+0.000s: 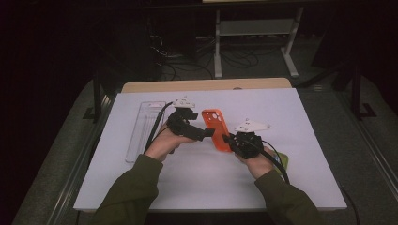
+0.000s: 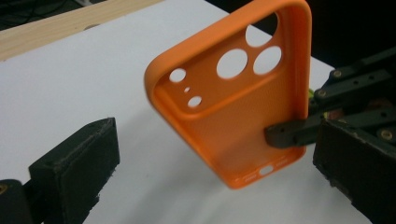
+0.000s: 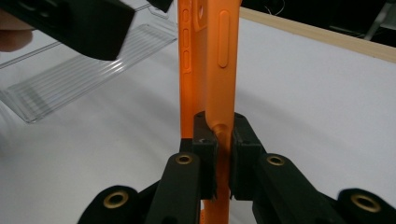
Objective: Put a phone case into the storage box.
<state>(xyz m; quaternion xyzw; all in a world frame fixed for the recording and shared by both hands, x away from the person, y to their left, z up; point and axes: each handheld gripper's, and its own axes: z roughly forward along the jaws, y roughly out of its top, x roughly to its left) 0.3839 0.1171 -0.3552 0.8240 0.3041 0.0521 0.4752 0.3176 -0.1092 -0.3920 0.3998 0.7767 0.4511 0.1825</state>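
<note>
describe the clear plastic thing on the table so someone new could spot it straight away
On the white table, look to its left side, left of the person's left claw. The clear plastic tray lies flat there, long and narrow. It is see-through, unlike the orange phone case.

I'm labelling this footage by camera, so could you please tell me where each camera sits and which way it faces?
High view: above the person's side, looking forward and down on the table; both forearms, left hand-held gripper, right hand-held gripper.
Left gripper view: along its open jaws at the orange phone case.
Right gripper view: along its jaws, clamped on the case's edge; transparent tray behind.
All three views share the case.
</note>
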